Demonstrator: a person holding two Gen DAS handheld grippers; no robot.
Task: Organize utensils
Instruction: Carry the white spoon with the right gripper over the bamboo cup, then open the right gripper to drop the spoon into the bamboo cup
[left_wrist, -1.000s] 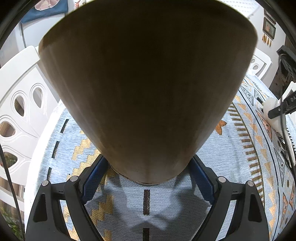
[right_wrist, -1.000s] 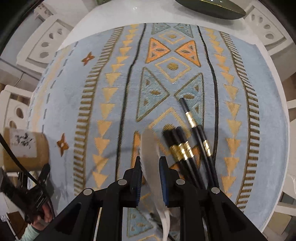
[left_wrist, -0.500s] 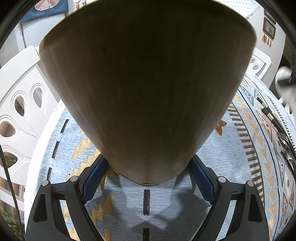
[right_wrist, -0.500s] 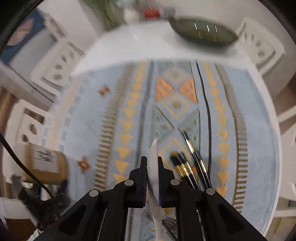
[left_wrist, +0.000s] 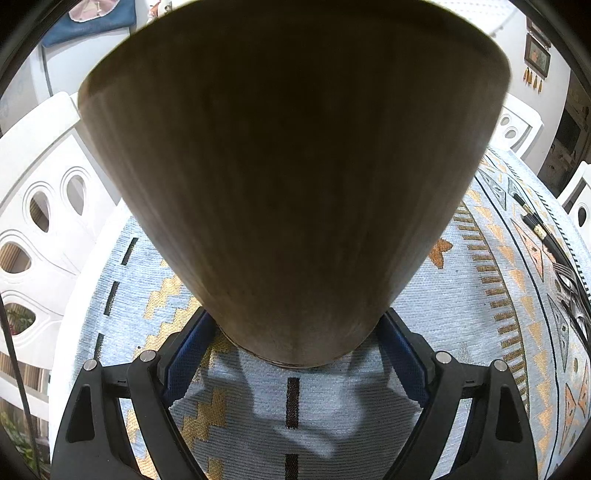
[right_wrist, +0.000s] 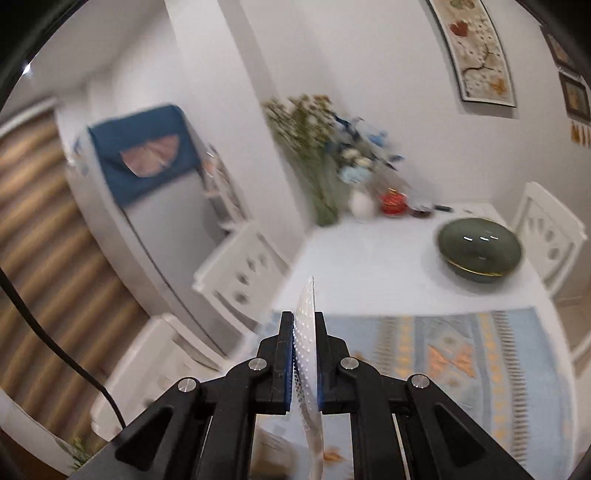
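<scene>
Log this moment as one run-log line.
left gripper: shut on wooden holder | right gripper: shut on white perforated utensil, held above table | black chopsticks: on cloth

A patterned blue cloth (right_wrist: 461, 354) covers the near end of the white table (right_wrist: 369, 266). A dark green bowl (right_wrist: 479, 250) sits toward the table's right edge. At the far edge, a vase of flowers (right_wrist: 325, 147), blurred, beside a red object (right_wrist: 394, 201). White chairs (right_wrist: 243, 273) line the left edge.
</scene>
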